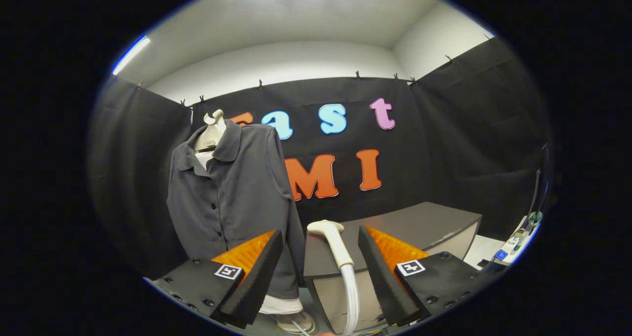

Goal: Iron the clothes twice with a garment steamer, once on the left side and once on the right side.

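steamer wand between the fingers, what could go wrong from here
1. The gripper is open around the white plastic steamer wand, touching neither side; closing off-centre could tip it.
2. Its white ribbed hose may drag or snag.
3. The dark grey button-up shirt on the mannequin stands off to one side, needing a swing across.

Open gap between spread gripper fingers, partly occupied by a steamer head.
The gripper (321, 277) fingers stand apart; the steamer head (332, 242) and hose (351, 296) rise between them. Dark shirt (232, 198) hangs beyond-left, grey box (419, 227) blocks beyond-right.
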